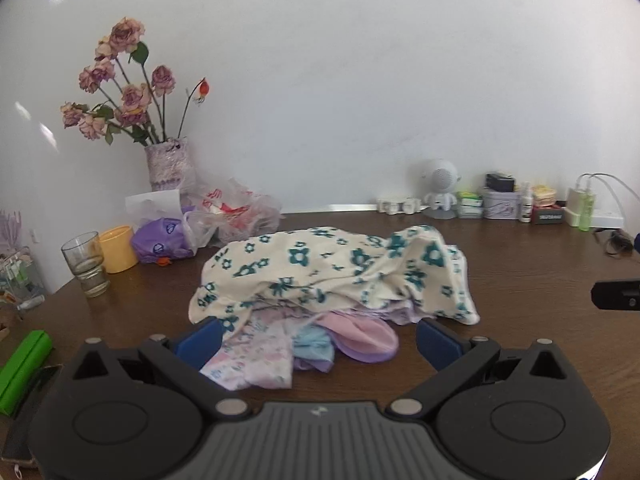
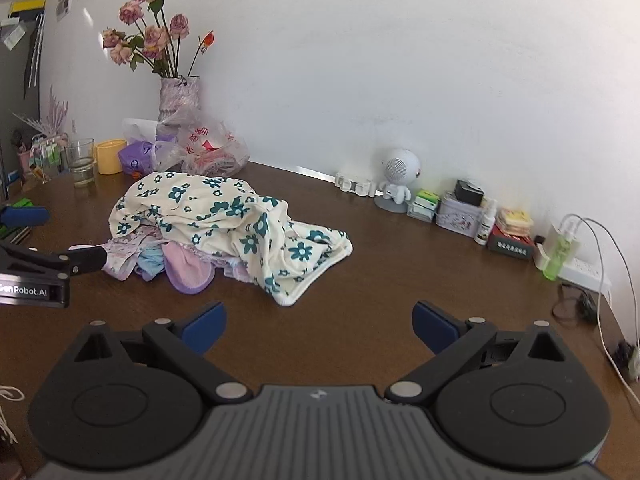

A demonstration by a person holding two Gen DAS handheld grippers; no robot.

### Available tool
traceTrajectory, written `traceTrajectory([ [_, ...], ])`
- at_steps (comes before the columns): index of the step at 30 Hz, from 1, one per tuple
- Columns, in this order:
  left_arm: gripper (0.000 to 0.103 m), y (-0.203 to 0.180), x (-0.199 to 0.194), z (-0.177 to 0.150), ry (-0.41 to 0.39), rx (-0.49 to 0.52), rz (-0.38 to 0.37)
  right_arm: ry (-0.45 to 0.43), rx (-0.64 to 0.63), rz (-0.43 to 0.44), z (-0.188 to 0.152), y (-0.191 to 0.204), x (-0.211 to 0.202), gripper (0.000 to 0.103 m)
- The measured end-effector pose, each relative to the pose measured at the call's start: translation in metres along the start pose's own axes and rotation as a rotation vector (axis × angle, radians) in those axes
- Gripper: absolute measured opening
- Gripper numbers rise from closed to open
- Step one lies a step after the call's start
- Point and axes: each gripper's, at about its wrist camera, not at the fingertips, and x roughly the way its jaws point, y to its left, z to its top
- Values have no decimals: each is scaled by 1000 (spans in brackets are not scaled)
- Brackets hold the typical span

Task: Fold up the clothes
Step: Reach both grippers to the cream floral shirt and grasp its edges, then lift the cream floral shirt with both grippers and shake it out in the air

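Observation:
A heap of clothes lies on the brown table [image 1: 520, 280]. On top is a cream garment with teal flowers [image 1: 332, 268]; under it are pink [image 1: 360, 336], light blue and pale printed pieces [image 1: 256, 360]. My left gripper [image 1: 320, 340] is open, its blue pads either side of the heap's near edge, holding nothing. The heap also shows in the right wrist view [image 2: 224, 224]. My right gripper [image 2: 320, 326] is open and empty over bare table, a short way in front of the heap. The left gripper [image 2: 48, 240] shows at the left of that view.
A vase of dried roses [image 1: 168, 164], a plastic bag [image 1: 236, 212], a yellow cup [image 1: 118, 248] and a glass [image 1: 86, 264] stand back left. A small white fan [image 1: 440, 188], tins, bottles and a charger with cables [image 2: 592, 264] line the wall at right.

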Motion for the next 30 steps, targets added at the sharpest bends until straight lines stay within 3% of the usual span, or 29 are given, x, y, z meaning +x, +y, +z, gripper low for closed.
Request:
traceTrajectory([
  [3, 103, 20, 51, 11, 30, 17, 28, 38, -16, 10, 19, 10, 54, 93],
  [6, 102, 26, 92, 13, 57, 77, 5, 91, -17, 32, 24, 17, 110, 86],
  [12, 97, 18, 135, 7, 60, 251, -50, 177, 8, 88, 22, 22, 181, 72],
  [15, 93, 13, 147, 4, 48, 327, -68, 179, 8, 136, 22, 23, 191, 35],
  [16, 91, 11, 150, 4, 45, 345, -75, 180, 12, 150, 23, 22, 193, 27],
  [17, 82, 8, 152, 5, 44, 358, -87, 177, 25, 159, 24, 20, 194, 13],
  [18, 66, 5, 154, 6, 44, 372, -104, 169, 43, 154, 27, 18, 194, 8],
  [19, 57, 3, 155, 8, 47, 385, -120, 152, 49, 140, 29, 15, 192, 6],
  [21, 21, -1, 156, 15, 49, 394, -130, 105, 37, 98, 37, 12, 185, 4],
  [22, 14, -2, 155, 21, 45, 392, -130, 81, 29, 75, 41, 9, 180, 4],
  [26, 8, -4, 132, 54, -40, 377, -107, -10, 30, 32, 65, -8, 148, 3],
  [30, 7, -10, 78, 89, -158, 376, -107, -158, 24, 9, 89, -26, 82, 3],
])
